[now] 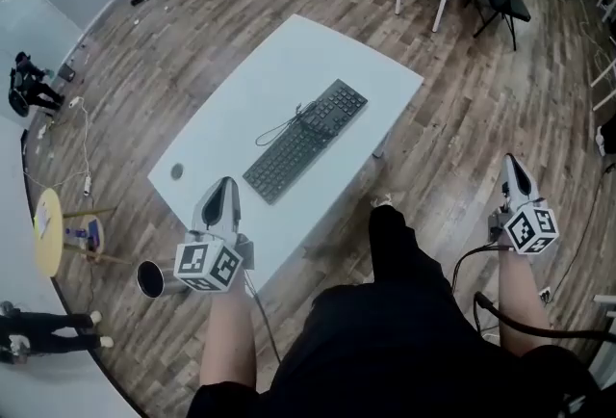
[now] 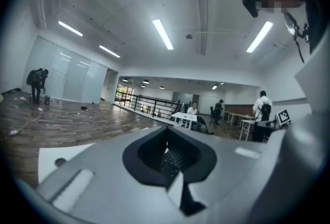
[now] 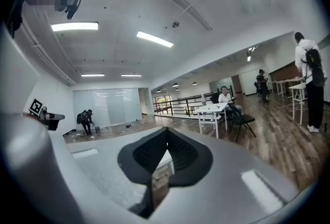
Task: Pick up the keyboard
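Both tools are clenched and neither holds anything. Left gripper [image 1: 224,185]: in its own view the jaws meet tip to tip with nothing between the pads. Its tip sits over the near part of the white table [image 1: 289,50], pointing roughly level.

The keyboard [image 1: 306,139] lies flat on the table, ahead of the left gripper and a little to its right. There's a clear gap and no contact. Its cable [image 1: 279,129] curls on the tabletop beside it, on my left gripper's side.

A small round grey plug [image 1: 176,171] in the tabletop sits just left of the left gripper's tip.

Right gripper [image 1: 513,164] is also shut and empty. It's off the table, over the wood floor [image 1: 462,117], with the keyboard well off to its left.
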